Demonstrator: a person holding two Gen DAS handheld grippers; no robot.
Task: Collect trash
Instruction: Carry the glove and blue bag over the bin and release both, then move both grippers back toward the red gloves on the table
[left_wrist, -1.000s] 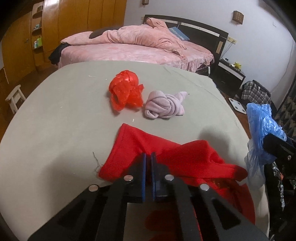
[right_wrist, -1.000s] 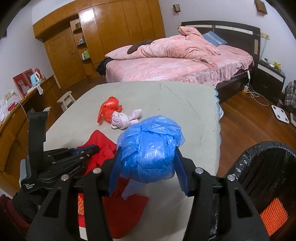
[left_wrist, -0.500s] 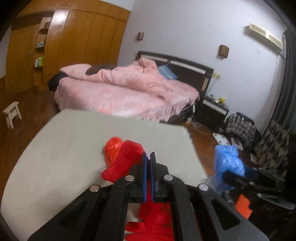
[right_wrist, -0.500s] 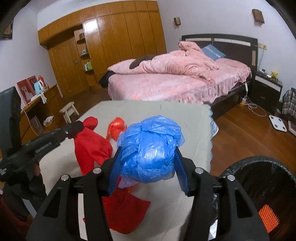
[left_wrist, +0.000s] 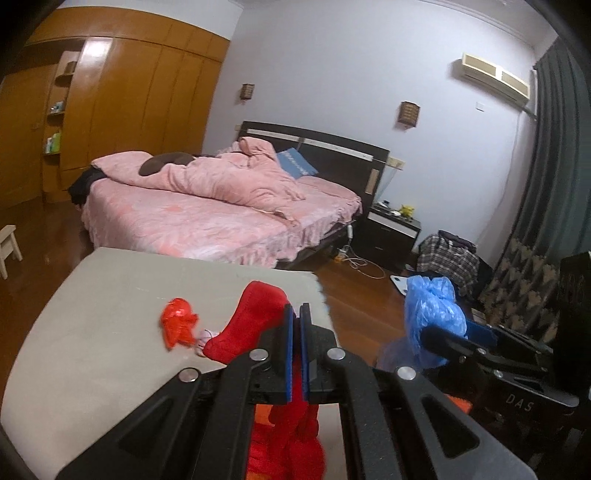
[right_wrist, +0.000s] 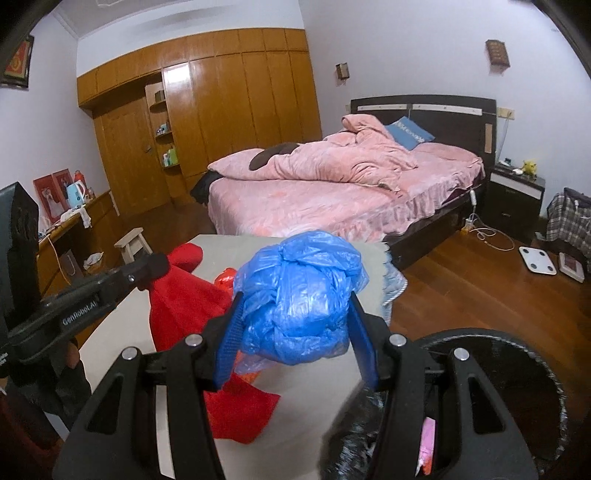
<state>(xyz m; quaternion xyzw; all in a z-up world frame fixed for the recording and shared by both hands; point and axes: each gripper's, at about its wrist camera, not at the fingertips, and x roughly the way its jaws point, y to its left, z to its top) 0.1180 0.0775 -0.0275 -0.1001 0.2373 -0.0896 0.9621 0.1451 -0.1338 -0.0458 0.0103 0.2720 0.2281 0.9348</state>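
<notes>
My left gripper (left_wrist: 294, 314) is shut on a red cloth (left_wrist: 258, 317) and holds it lifted above the grey table (left_wrist: 92, 332); the cloth hangs down below the fingers. In the right wrist view the cloth (right_wrist: 184, 295) hangs from the left gripper (right_wrist: 162, 264). My right gripper (right_wrist: 295, 310) is shut on a crumpled blue plastic bag (right_wrist: 299, 291), held in the air near a black trash bin (right_wrist: 517, 387). The blue bag (left_wrist: 432, 314) also shows in the left wrist view. A crumpled red plastic bag (left_wrist: 177, 325) lies on the table.
A pink cloth (left_wrist: 205, 336) lies mostly hidden behind the red cloth. A bed with pink bedding (left_wrist: 221, 206) stands beyond the table. The bin holds some trash (right_wrist: 428, 439). A small stool (right_wrist: 133, 240) and a scale (right_wrist: 535, 260) are on the wood floor.
My left gripper has lifted the red cloth off the table and tilted upward. My right gripper still holds the blue bag and has moved nearer over the black bin.
</notes>
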